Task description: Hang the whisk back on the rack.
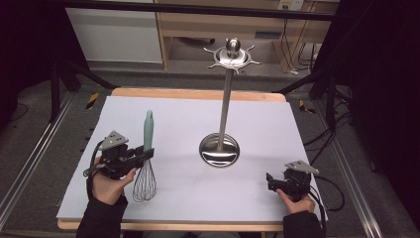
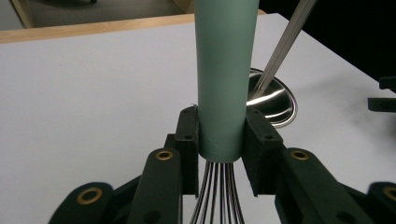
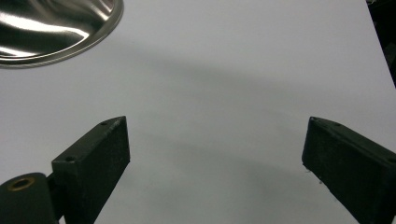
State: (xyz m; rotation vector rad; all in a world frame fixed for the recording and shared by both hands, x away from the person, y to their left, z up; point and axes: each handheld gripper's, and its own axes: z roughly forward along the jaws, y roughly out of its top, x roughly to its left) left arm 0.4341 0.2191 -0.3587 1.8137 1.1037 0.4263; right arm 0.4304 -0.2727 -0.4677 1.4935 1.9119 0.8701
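Two forearms in dark sleeves come in over the near edge of a white-covered wooden table, each hand holding a black two-jaw gripper. At the near left corner the left gripper (image 1: 146,153) is clamped on a wire balloon whisk with a pale green handle (image 1: 147,130), its pads pressing both sides of the handle just above the point where the steel wires (image 1: 144,183) fan out; the handle points toward the far edge, the wire head toward the near edge. Near the near right corner the right gripper (image 1: 270,181) sits low over the white table cover (image 1: 173,114), its jaws spread wide with nothing between them. Between the two, around the middle of the table, stands a polished steel utensil stand (image 1: 224,114), with a round dish base, a slim upright pole and a ring of hooks under a ball knob at the top.
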